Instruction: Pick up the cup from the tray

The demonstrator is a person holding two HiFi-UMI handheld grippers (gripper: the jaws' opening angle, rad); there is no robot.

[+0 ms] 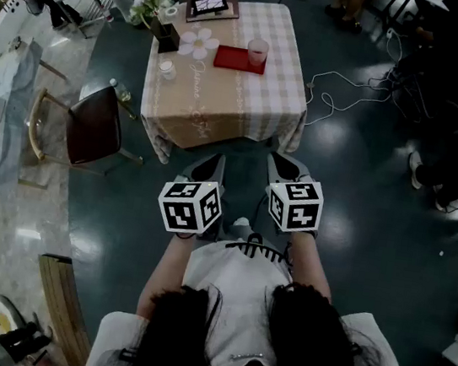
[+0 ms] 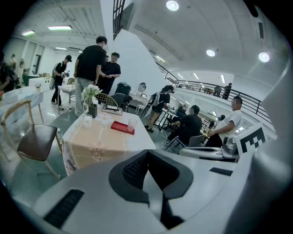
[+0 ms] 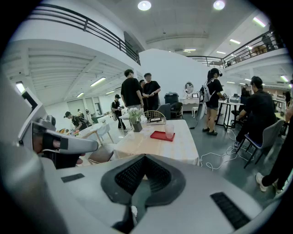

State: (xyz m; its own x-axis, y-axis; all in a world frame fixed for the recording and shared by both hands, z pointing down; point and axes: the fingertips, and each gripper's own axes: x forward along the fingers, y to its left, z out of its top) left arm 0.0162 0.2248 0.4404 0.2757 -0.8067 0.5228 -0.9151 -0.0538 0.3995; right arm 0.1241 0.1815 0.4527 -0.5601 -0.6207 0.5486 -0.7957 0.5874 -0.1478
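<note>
one pale pink translucent cup stands on the one flat red tray atop the single checked-cloth table, well apart from two claws, the left gripper and the right gripper, both pressed together and empty.

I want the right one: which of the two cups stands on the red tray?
The cup at the right end of the red tray. The other cup stands on the bare tablecloth near its left edge.
</note>
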